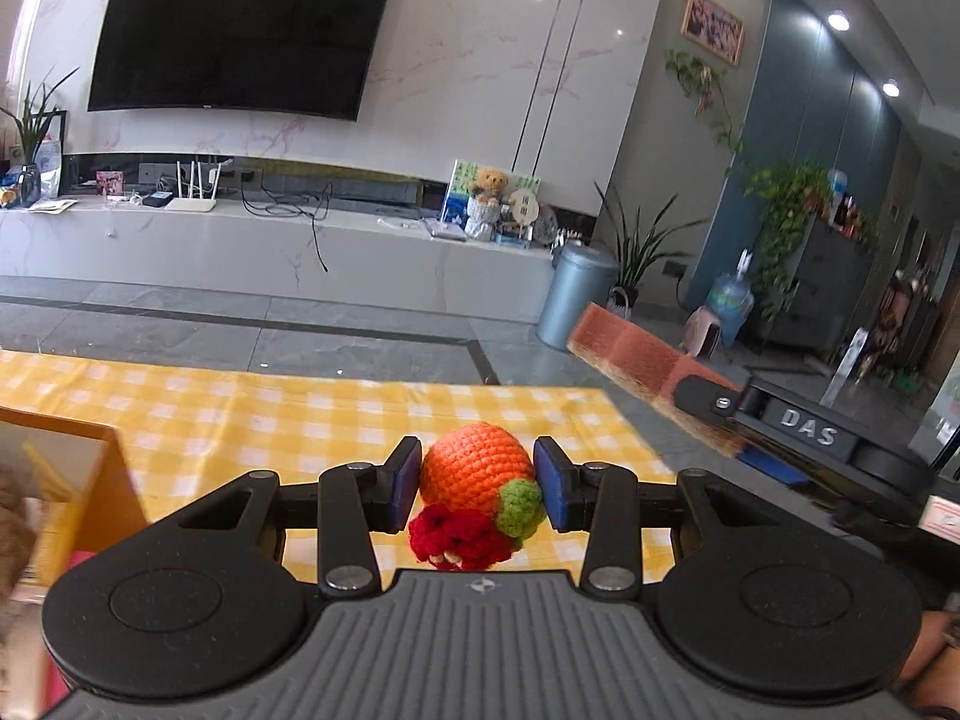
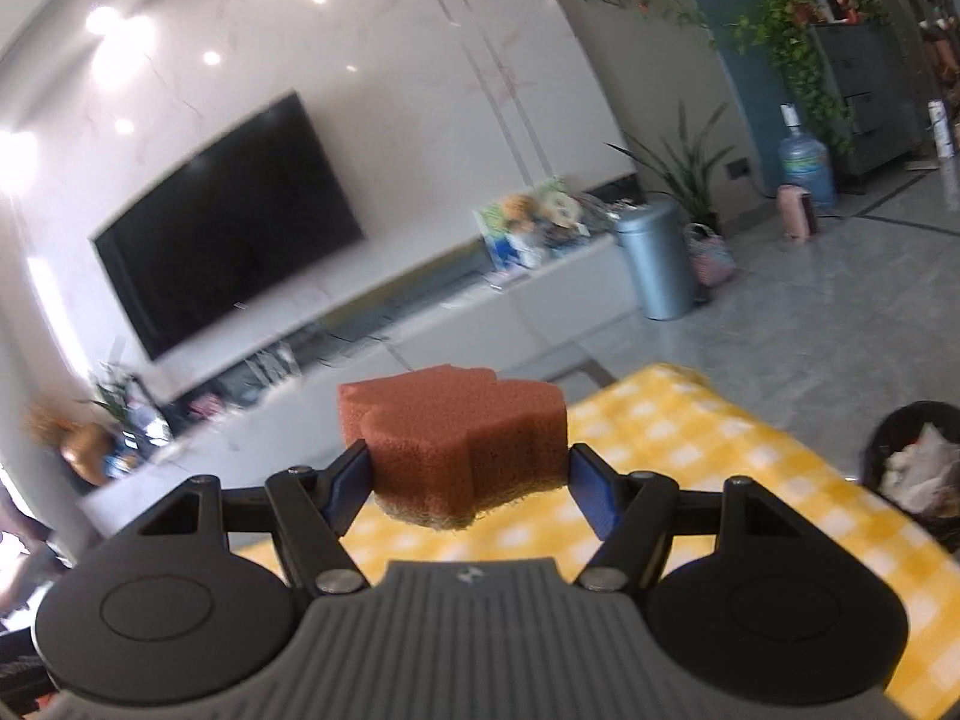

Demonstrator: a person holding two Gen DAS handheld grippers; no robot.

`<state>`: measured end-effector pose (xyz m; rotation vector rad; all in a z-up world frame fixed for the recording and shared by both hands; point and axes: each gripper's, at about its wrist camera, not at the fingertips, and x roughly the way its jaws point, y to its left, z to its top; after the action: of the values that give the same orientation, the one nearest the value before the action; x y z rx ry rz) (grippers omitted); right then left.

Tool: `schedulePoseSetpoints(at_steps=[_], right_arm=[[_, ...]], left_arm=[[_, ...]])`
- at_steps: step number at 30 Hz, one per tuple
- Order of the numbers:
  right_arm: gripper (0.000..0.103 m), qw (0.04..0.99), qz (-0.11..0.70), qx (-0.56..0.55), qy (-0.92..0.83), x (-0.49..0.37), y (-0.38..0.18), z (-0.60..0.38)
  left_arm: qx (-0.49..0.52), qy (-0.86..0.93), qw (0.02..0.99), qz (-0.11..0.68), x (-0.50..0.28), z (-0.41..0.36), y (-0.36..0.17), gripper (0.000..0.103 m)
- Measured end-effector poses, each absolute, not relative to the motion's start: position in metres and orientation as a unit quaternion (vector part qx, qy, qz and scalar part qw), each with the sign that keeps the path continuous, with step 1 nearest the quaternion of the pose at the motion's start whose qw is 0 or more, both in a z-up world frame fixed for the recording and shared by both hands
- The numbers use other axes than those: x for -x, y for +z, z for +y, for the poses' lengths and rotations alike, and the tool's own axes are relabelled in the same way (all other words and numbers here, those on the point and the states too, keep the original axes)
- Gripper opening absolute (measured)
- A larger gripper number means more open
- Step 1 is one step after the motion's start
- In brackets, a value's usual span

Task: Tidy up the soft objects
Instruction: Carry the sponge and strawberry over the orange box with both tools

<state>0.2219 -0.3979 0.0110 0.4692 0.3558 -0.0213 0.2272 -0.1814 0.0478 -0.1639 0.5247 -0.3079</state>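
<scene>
My left gripper (image 1: 477,483) is shut on an orange crocheted ball (image 1: 474,468) with a green knob and a red crocheted tuft hanging under it, held up above the yellow checked tablecloth (image 1: 240,414). My right gripper (image 2: 468,483) is shut on a reddish-brown sponge (image 2: 462,438) with a tan scouring underside, lifted over the cloth (image 2: 690,438). In the left wrist view that sponge (image 1: 636,354) and the right tool's finger show at the right, higher than the ball.
A cardboard box (image 1: 90,480) stands on the table at the left. A black bin (image 2: 918,468) with crumpled paper sits past the table's right edge. Beyond are a grey tiled floor, a TV console, a metal bin (image 1: 576,294) and potted plants.
</scene>
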Motion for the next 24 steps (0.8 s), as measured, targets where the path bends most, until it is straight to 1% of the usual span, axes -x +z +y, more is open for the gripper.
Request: schedulePoseSetpoints(at_steps=[9, 13, 20, 24], right_arm=[[0.069, 0.972, 0.118, -0.179, 0.1, -0.211, 0.064, -0.316], [0.069, 0.967, 0.093, -0.172, 0.164, -0.201, 0.082, -0.273], [0.069, 0.947, 0.105, -0.142, 0.269, -0.195, 0.09, -0.205], [0.069, 0.936, 0.123, -0.142, 0.298, -0.196, 0.089, -0.182]], left_arm=[[0.067, -0.119, 0.967, 0.217, -0.178, -0.114, 0.087, 0.046], [0.066, -0.095, 0.973, 0.199, -0.159, -0.081, 0.098, 0.046], [0.089, -0.038, 0.979, 0.181, -0.141, -0.014, 0.099, 0.046], [0.128, 0.006, 0.974, 0.189, -0.142, 0.029, 0.091, 0.046]])
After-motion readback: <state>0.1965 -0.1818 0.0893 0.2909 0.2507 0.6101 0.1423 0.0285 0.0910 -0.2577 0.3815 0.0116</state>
